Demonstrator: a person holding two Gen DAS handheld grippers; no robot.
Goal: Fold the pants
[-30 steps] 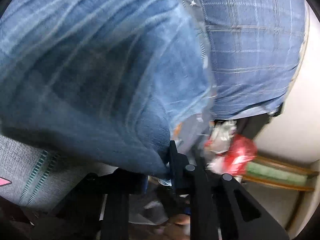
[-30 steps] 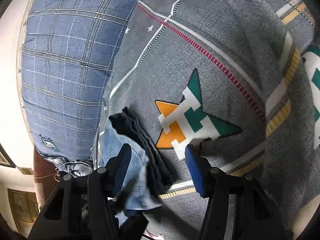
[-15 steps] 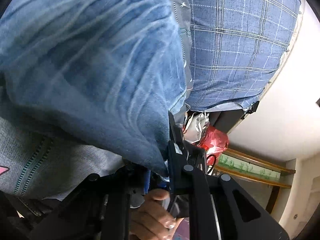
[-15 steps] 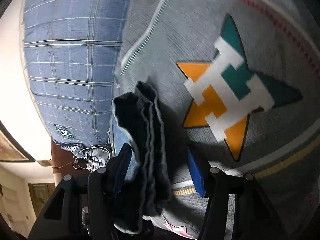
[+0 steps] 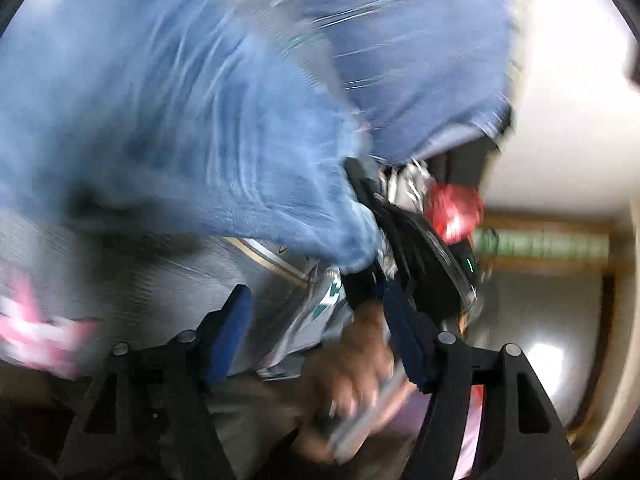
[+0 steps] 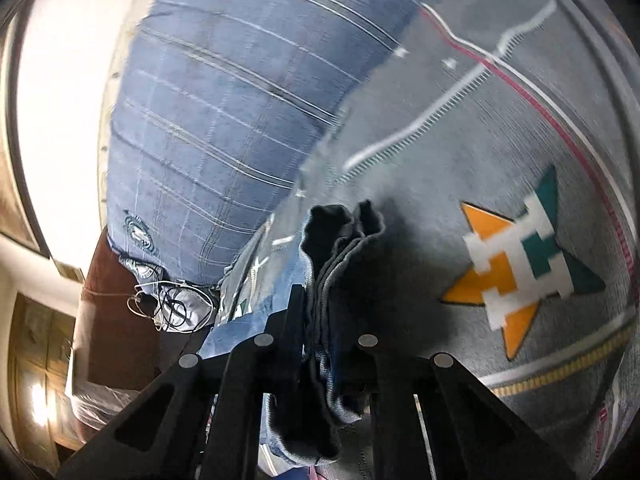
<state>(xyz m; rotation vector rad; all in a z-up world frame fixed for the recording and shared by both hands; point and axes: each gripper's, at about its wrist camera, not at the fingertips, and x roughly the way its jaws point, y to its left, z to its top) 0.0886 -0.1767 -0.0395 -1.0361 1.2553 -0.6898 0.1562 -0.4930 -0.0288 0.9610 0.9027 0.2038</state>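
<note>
The left tool (image 5: 316, 332) is seen low in its frame, its jaws opening with no cloth between them; a bare hand (image 5: 352, 364) is blurred behind them. The right tool (image 6: 320, 320), at lower centre, is closing, its jaws pinched on bunched denim.

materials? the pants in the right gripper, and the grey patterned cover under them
Pants: denim by the look, matte blue with pale fade streaks; thick stacked edges, darker inner face. Grey cover: looks like woven cotton bedding, matte, with printed stripes and an orange-teal star. Right gripper is closing on the pants' edge.
</note>
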